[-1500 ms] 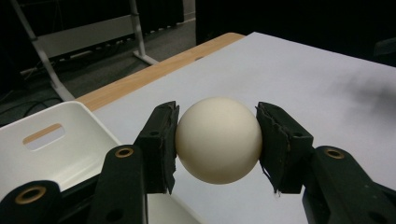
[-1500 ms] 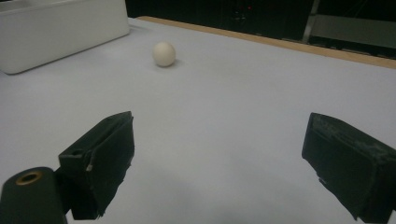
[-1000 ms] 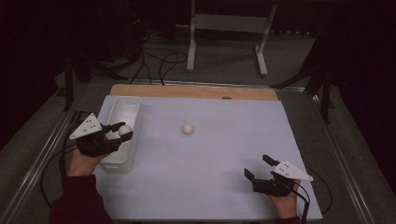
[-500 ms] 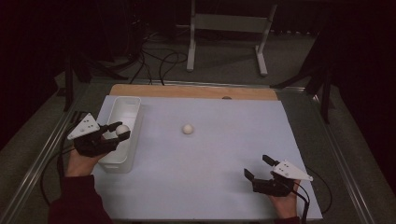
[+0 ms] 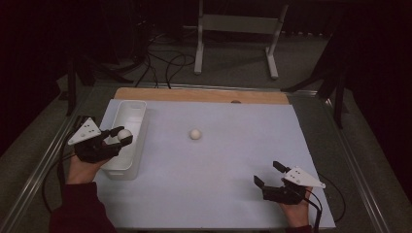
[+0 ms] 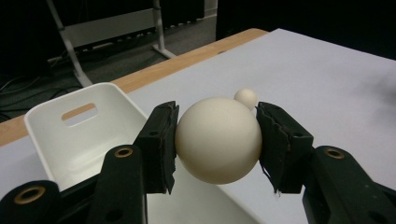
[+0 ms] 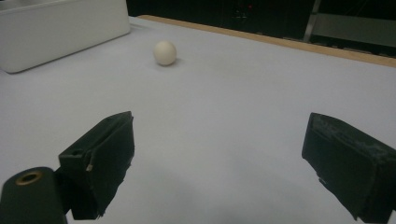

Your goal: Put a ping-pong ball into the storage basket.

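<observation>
Left gripper view: we have 1 ball [image 6: 218,139] pinched between the jaws of the left gripper [image 6: 217,142], pads pressing both sides, held over the white bin [image 5: 127,136]. We judge the drop still to come. A 2nd ball [image 5: 195,134] waits mid-counter [image 5: 233,194]. Our right gripper [image 5: 270,174] rests there, jaws wide and empty.

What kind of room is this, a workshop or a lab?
Probably a recording lab: dark drapes all round, cables on the floor, a metal stand, and a table with a white sheet laid out for handling balls.
</observation>
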